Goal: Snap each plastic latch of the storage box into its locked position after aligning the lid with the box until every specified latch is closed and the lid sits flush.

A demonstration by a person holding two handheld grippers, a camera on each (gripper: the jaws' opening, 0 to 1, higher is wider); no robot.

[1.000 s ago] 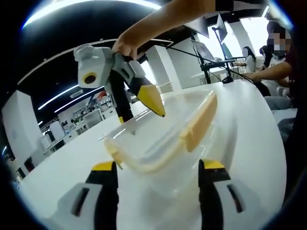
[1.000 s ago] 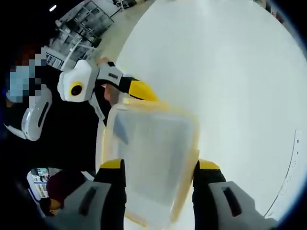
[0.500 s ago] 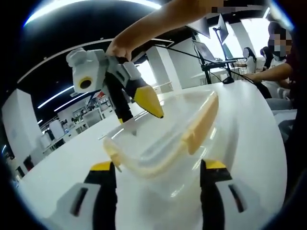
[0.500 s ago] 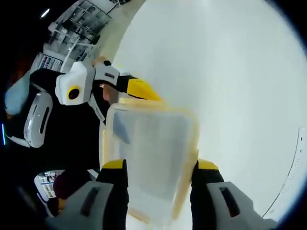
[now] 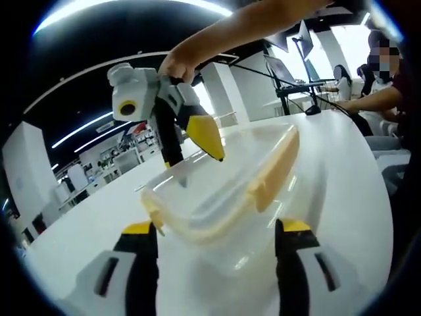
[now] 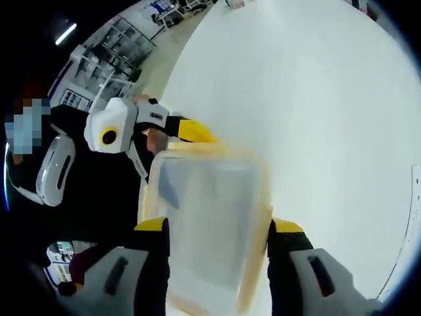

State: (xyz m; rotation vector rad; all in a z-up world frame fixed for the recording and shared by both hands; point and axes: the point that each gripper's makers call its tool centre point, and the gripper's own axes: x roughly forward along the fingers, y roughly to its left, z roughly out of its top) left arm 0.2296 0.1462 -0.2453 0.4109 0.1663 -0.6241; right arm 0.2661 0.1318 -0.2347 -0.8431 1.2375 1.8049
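A clear storage box [image 5: 217, 197] with pale yellow latches [image 5: 270, 172] and its lid on sits tilted between my left gripper's [image 5: 217, 229] jaws, which press its two sides. Over the box's far end a hand holds my right gripper [image 5: 187, 148], one yellow finger resting on the lid. In the right gripper view the same box [image 6: 207, 217] fills the gap between my right gripper's [image 6: 218, 227] jaws, lid facing the camera and blurred. The left gripper [image 6: 184, 131] shows at the box's far edge.
A wide white table [image 6: 309, 99] lies under the box. A person's bare arm [image 5: 243, 26] reaches in from the upper right. Other people sit at desks with monitors [image 5: 289, 66] far behind. Shelving [image 6: 99, 72] stands off the table's left side.
The right gripper swayed left over the box's far end, then back right and slightly up. The box stays between both pairs of jaws. The right gripper view has shifted a little.
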